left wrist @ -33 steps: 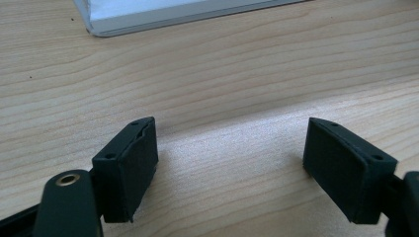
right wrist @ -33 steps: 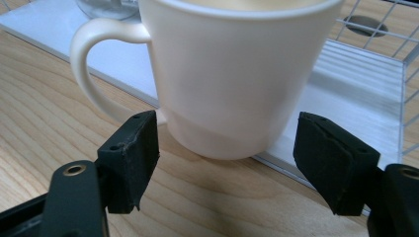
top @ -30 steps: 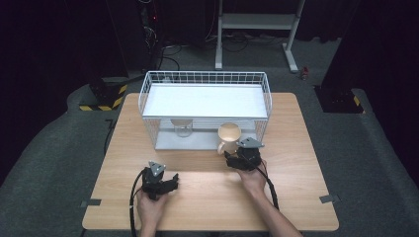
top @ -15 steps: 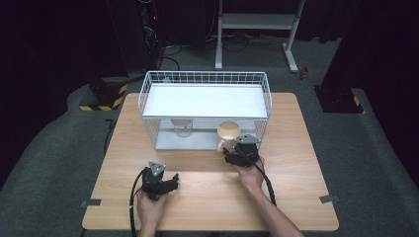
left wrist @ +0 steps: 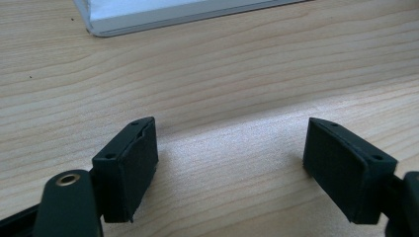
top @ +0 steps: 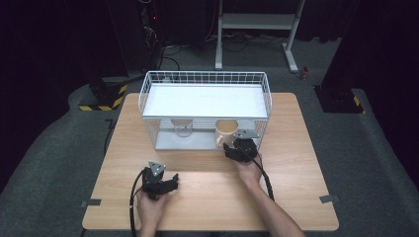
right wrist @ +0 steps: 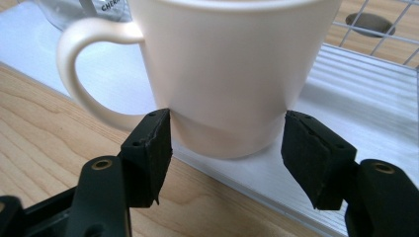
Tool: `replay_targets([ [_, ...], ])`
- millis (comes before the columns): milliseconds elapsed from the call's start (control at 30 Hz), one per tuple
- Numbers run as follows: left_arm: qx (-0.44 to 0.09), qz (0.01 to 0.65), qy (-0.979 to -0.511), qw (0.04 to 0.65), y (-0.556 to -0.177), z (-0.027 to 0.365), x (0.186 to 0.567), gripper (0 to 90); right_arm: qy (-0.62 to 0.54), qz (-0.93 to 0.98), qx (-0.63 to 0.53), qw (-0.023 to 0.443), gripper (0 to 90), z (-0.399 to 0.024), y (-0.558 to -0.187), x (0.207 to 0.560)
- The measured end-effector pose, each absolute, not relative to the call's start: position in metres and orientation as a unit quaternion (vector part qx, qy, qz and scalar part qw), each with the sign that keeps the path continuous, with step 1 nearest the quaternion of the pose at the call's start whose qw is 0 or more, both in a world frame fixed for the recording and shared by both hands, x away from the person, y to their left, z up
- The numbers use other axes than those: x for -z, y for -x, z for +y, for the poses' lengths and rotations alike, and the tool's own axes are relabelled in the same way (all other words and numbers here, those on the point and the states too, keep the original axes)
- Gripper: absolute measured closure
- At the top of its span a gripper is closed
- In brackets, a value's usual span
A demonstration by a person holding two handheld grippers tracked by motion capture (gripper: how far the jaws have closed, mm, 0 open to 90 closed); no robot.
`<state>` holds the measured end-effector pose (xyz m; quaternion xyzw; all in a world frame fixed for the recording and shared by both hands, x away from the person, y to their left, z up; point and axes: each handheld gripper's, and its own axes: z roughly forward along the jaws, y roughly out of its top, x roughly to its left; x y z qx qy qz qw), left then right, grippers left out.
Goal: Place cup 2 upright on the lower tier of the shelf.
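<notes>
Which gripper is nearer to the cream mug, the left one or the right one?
Right. The right gripper has its open jaws on either side of the cream mug. The left gripper rests apart on the table, nearer the person.

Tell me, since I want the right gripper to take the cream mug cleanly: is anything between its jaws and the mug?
Nothing visible. In the right gripper view the right gripper has its open jaws on either side of the mug, low on its body. The handle sticks out to one side, outside the jaws.
</notes>
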<state>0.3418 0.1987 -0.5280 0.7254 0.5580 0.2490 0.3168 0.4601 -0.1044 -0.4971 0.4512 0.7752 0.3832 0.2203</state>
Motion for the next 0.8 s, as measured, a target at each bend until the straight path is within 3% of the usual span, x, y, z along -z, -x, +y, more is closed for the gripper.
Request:
replay_targets([
  [800,-0.249,0.558,-0.726,0.317,-0.342,0.199,0.528,21.5,-0.471,0.762,-0.388,0.217,39.4,-0.093,-0.485,0.495],
])
